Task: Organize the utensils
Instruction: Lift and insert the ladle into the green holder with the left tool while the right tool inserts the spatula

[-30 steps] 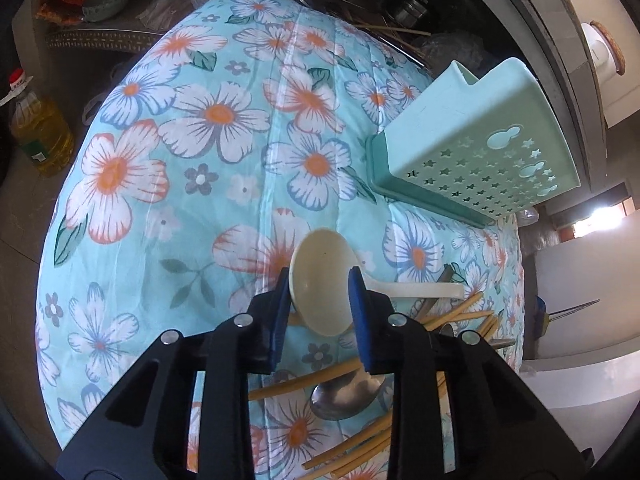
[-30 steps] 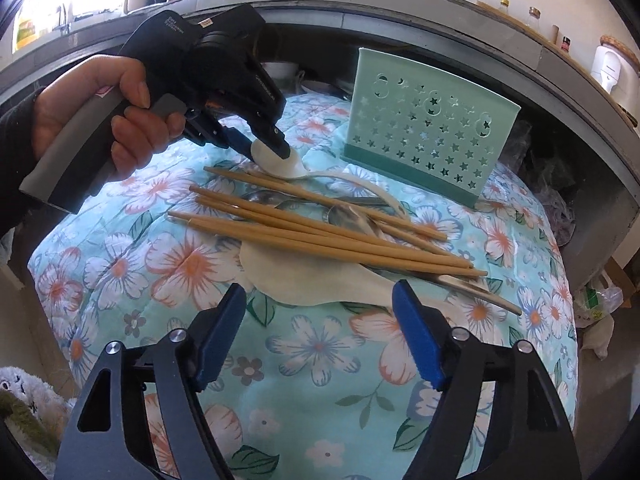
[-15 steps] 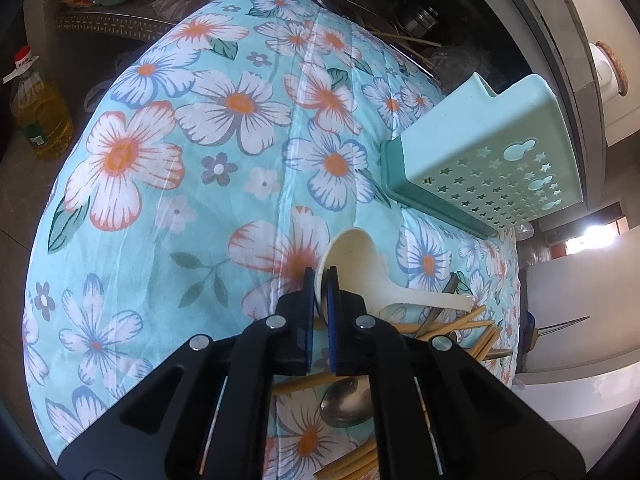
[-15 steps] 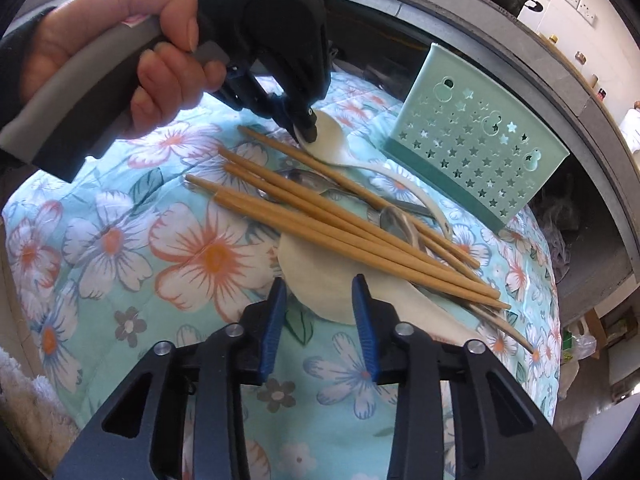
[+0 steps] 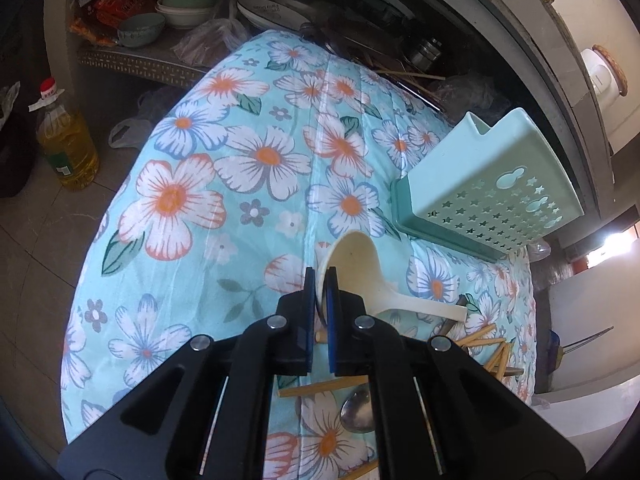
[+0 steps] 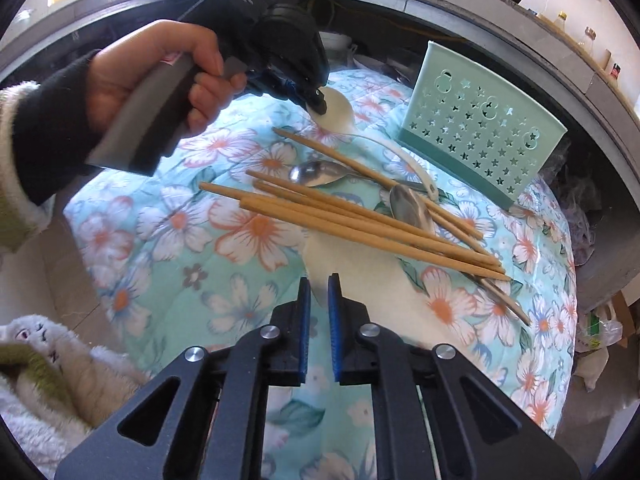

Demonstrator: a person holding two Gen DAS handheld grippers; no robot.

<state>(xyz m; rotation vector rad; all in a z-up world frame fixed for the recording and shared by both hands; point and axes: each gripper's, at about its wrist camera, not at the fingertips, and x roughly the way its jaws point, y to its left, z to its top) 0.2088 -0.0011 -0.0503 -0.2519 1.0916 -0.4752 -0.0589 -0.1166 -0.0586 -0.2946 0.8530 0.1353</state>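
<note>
Right gripper [image 6: 318,292]: fingers have just been closing and now pinch the near edge of the flat white paddle [image 6: 372,280], pinned under the chopsticks [image 6: 360,220]. Left gripper [image 5: 320,280]: fingers closed on the rim of the cream ladle [image 5: 356,264], its bowl tipped up off the floral table [image 5: 224,184]. The mint utensil holder [image 6: 480,120] stands beyond the pile, presumably the destination.

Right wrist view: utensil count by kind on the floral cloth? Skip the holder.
Wooden chopsticks: 5 (counted by visible ends)
Metal spoons: 2
White plastic spoons: 2
Total: 9
</note>
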